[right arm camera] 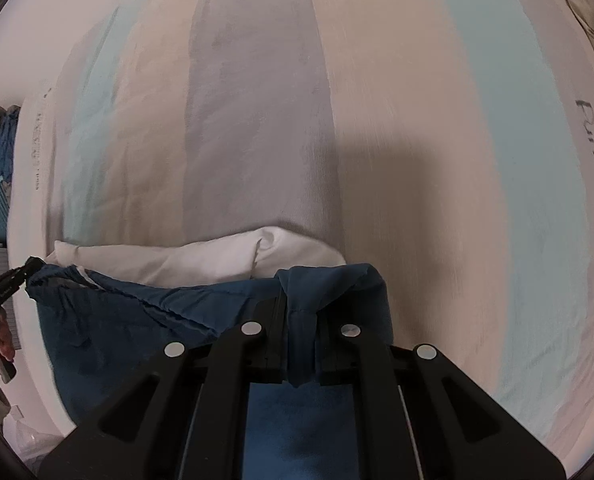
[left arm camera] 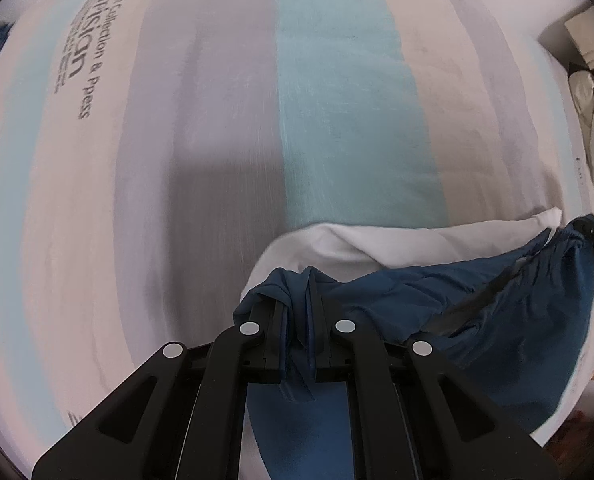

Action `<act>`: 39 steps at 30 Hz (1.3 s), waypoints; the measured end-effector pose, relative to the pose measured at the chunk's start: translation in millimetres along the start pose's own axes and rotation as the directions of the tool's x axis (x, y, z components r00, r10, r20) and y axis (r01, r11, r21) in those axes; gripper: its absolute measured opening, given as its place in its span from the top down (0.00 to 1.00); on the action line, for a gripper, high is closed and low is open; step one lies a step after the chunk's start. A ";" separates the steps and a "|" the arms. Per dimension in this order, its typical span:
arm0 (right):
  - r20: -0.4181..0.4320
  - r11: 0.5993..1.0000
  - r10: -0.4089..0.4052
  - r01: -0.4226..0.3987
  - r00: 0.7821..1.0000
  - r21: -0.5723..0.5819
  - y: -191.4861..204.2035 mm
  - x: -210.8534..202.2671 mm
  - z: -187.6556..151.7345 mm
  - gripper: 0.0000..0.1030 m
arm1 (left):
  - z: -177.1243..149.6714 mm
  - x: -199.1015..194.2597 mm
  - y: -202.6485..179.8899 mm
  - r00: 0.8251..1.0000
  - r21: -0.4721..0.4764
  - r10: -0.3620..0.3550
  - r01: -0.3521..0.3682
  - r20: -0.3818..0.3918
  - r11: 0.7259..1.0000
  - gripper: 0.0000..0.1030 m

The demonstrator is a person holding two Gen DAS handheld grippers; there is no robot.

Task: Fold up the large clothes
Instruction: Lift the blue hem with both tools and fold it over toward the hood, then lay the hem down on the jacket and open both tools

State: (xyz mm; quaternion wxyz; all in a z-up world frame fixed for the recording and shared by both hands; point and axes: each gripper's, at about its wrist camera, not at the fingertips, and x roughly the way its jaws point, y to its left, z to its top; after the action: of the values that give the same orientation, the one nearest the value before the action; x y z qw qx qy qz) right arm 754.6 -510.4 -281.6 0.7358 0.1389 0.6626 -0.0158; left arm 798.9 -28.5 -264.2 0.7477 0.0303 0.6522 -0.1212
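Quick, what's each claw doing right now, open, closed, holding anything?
Left claw: closed, gripping a bunched edge of the blue garment.
Right claw: closed, gripping another bunched edge of the same blue garment.

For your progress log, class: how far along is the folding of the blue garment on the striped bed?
Done: nothing visibly folded yet. In hand: the left tool and right tool each pinch a bunch of the blue garment, stretched between them above the striped sheet, beside a white cloth. Left: laying it flat and making every fold.
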 end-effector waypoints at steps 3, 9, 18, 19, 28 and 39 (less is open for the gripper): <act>0.007 1.000 -0.018 0.018 1.000 -0.016 1.0 13.3 6.0 0.94 | 4.4 12.9 3.6 1.000 0.006 0.004 -0.004 0.003 1.000 0.94; 0.036 0.998 -0.029 0.031 0.999 -0.053 0.3 38.6 10.2 0.94 | 2.6 33.3 13.3 0.998 -0.006 -0.029 0.029 0.047 1.000 0.94; 0.071 0.998 -0.017 0.021 0.997 -0.061 -6.1 53.8 5.0 0.94 | -14.8 47.4 21.8 0.993 -0.036 -0.058 0.062 0.098 0.997 0.93; 0.073 0.997 -0.021 0.026 0.997 -0.070 -6.5 54.4 3.9 0.94 | -16.1 48.3 20.7 0.993 -0.031 -0.054 0.057 0.100 0.998 0.93; 0.076 0.994 -0.048 0.055 0.996 -0.099 7.1 54.6 -3.6 0.94 | -23.1 46.9 16.6 0.993 -0.011 -0.032 0.034 0.115 0.999 0.93; 0.036 0.992 -0.096 0.098 0.995 -0.085 31.2 51.5 8.6 0.92 | -17.3 35.5 3.6 0.992 -0.008 -0.025 0.027 0.120 1.000 0.86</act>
State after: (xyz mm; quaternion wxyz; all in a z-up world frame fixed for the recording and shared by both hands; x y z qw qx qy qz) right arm 775.7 -474.1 -325.6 0.7499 0.0743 0.6569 -0.0250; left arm 787.1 -26.5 -302.0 0.7839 0.0109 0.6071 -0.1294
